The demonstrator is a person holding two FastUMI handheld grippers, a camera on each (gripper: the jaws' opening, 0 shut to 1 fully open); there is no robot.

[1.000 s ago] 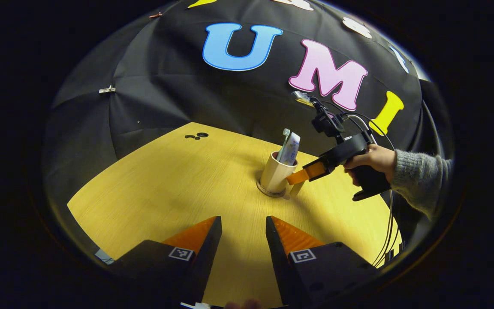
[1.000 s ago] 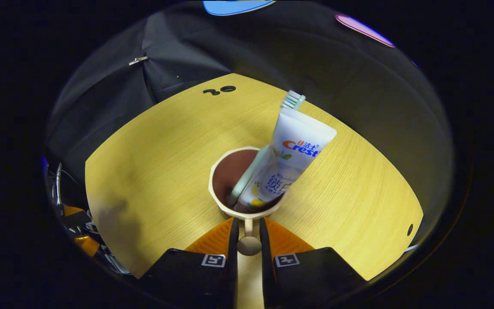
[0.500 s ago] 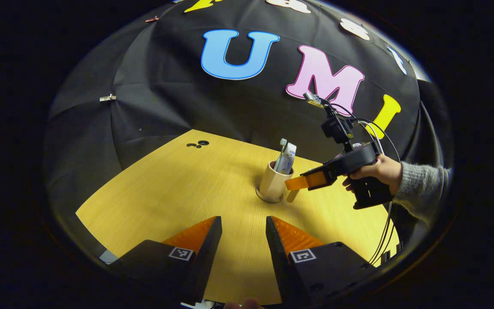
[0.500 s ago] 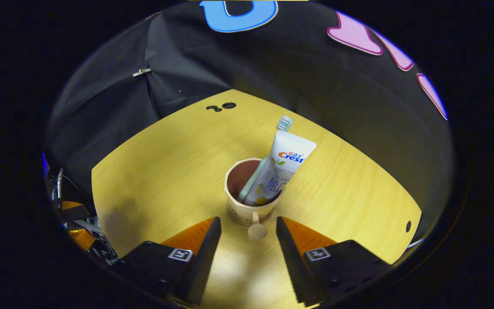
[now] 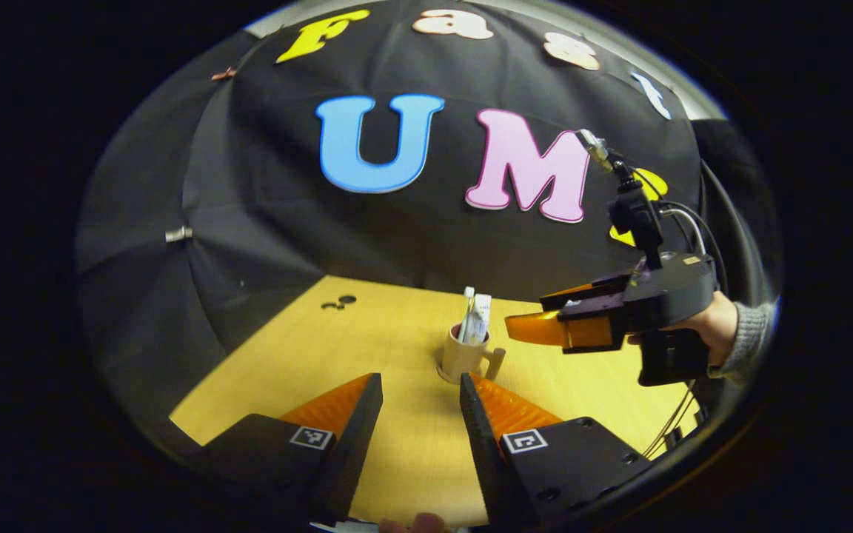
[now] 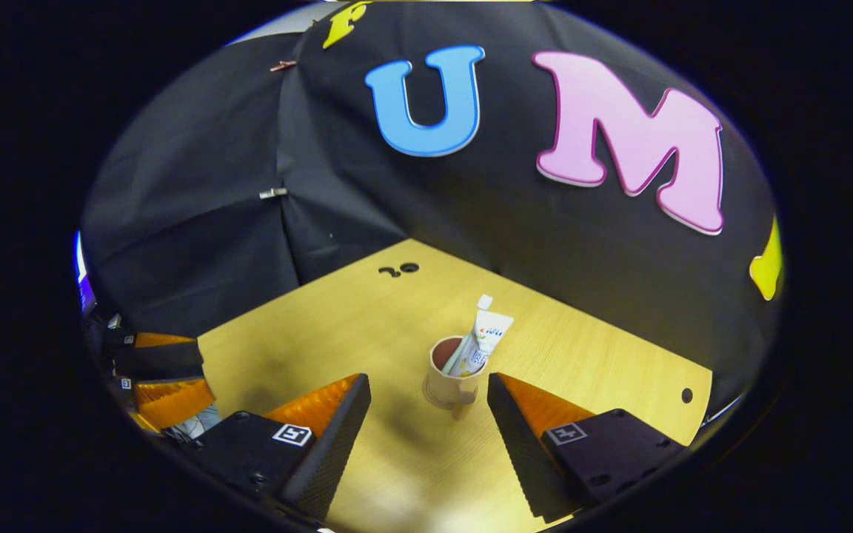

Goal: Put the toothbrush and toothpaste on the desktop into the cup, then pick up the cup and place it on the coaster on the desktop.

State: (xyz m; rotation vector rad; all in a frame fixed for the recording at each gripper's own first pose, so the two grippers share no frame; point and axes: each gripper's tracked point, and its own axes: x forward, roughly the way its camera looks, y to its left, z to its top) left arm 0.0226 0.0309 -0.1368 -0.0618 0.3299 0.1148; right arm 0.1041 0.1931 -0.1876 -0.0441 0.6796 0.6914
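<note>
The cream cup [image 6: 453, 381] stands upright on a round coaster [image 6: 437, 400] near the middle of the wooden table [image 6: 604, 363], with the toothpaste tube [image 6: 481, 343] and the toothbrush [image 5: 467, 311] leaning inside it. The right gripper [image 6: 429, 414] hangs clear of the cup, jaws wide and empty. The left gripper [image 5: 420, 414] is also apart from the cup, jaws parted, holding nothing.

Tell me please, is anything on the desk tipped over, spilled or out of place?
Nothing stands out. The cup stands upright on its coaster, with the toothpaste and toothbrush leaning inside it. Both grippers are open and clear of it.
</note>
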